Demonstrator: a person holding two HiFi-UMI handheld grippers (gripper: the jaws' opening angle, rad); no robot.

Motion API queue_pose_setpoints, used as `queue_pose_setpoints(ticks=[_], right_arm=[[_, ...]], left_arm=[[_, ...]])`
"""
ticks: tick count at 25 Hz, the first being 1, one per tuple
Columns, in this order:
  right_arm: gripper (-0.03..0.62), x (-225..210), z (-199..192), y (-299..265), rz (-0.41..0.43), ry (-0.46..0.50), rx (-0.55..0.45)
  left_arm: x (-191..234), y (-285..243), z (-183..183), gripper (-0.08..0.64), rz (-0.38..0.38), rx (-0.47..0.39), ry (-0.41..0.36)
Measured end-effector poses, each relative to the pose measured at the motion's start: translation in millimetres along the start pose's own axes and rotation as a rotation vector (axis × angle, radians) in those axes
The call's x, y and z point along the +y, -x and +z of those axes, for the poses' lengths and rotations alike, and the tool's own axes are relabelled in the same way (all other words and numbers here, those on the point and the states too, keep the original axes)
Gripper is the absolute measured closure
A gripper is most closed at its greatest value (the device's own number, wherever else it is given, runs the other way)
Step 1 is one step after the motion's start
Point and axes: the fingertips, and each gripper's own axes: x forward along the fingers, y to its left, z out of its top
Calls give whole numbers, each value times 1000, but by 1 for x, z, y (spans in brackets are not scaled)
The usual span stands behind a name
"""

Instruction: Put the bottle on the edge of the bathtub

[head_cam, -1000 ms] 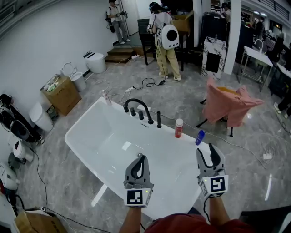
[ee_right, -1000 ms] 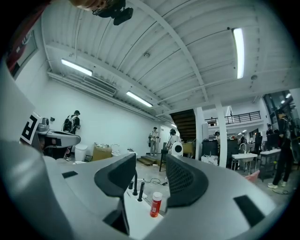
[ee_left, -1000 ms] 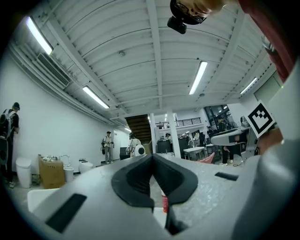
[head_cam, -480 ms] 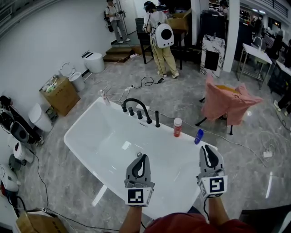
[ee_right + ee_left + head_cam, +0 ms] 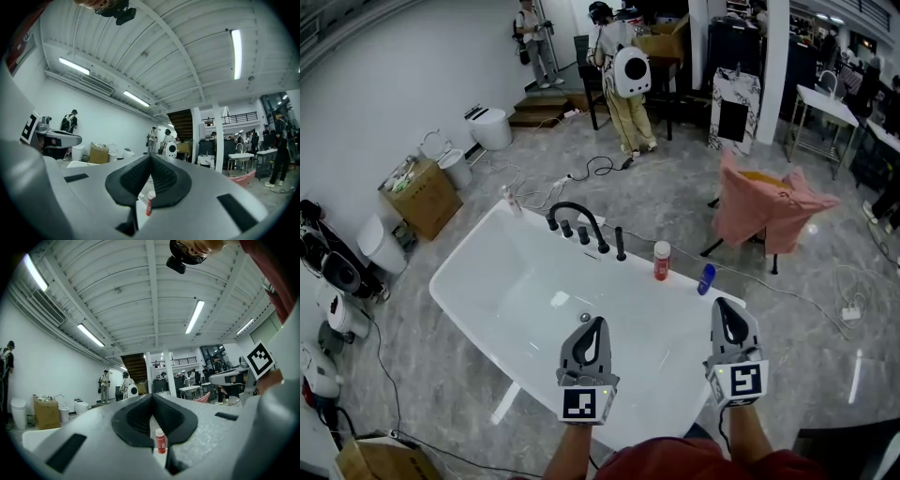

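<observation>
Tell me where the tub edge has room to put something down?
The bathtub has a bare left end, and a bare near rim from there toward the left gripper. The far rim is crowded: black faucet, red bottle, blue bottle.

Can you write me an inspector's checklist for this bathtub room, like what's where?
Surface: white freestanding bathtub, nothing seen inside; black curved tap on its far edge.
Job's things: red bottle with white cap stands upright on the tub's far edge.
Clutter: blue bottle beside it on the same edge; small pale bottle at the far corner.
Grippers: left claw shut and empty, above the tub; right claw shut and empty, at the tub's right end.
Cables: black cable on the floor beyond the tub.
Surroundings: brown cardboard box, pink cloth draped over a chair, person with a white backpack.
</observation>
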Motion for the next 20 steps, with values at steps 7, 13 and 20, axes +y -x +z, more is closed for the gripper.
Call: queue_pose_setpoints(ticks=[7, 13, 20], right_arm=[[594, -5, -1, 0, 1, 11, 5], [594, -10, -3, 0, -10, 14, 17], [594, -15, -11, -1, -14, 8, 29]], left_arm=[[-8, -6, 4, 555, -24, -5, -12], [-13, -9, 1, 555, -35, 6, -8], [-15, -14, -1, 555, -29, 12, 0]])
